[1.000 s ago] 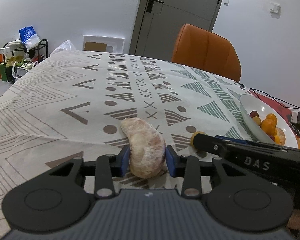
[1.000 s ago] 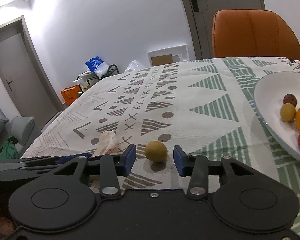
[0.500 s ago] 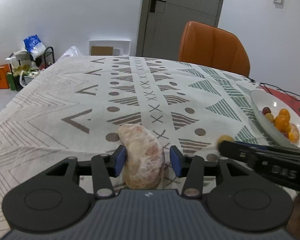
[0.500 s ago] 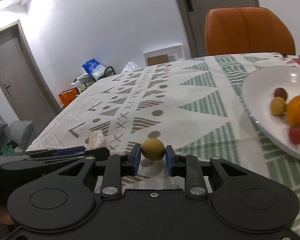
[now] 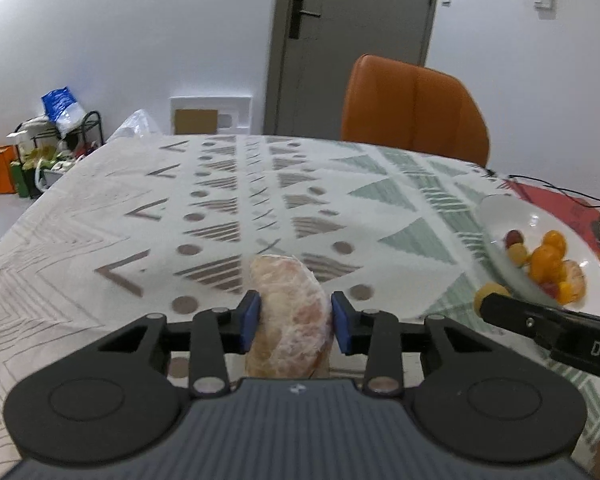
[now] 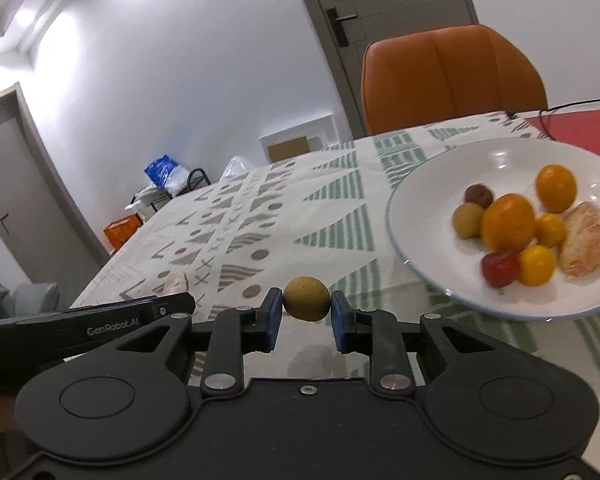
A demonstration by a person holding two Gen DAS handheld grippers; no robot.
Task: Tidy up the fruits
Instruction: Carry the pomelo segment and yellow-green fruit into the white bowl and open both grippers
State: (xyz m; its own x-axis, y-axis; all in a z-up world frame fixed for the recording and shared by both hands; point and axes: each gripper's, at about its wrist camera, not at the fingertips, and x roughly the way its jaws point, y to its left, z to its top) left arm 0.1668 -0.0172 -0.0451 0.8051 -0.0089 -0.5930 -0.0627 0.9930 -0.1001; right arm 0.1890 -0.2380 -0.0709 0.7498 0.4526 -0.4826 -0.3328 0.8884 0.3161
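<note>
My left gripper (image 5: 293,322) is shut on a peeled pomelo wedge (image 5: 288,316) and holds it above the patterned tablecloth. My right gripper (image 6: 305,317) is shut on a small yellow-brown round fruit (image 6: 305,298), lifted off the cloth; that fruit also shows in the left wrist view (image 5: 490,291). A white bowl (image 6: 424,184) at the right holds oranges, small yellow fruits, a red fruit and another peeled wedge (image 6: 582,240). The bowl also shows in the left wrist view (image 5: 496,208).
An orange chair (image 5: 414,108) stands at the table's far edge, before a grey door (image 5: 352,40). A red mat with a black cable (image 6: 576,124) lies behind the bowl. Bags and a rack (image 5: 52,136) stand on the floor at the left.
Both grippers closed on their fruits and lifted them off the cloth. The right gripper has swung toward the bowl, which now looks nearer.
</note>
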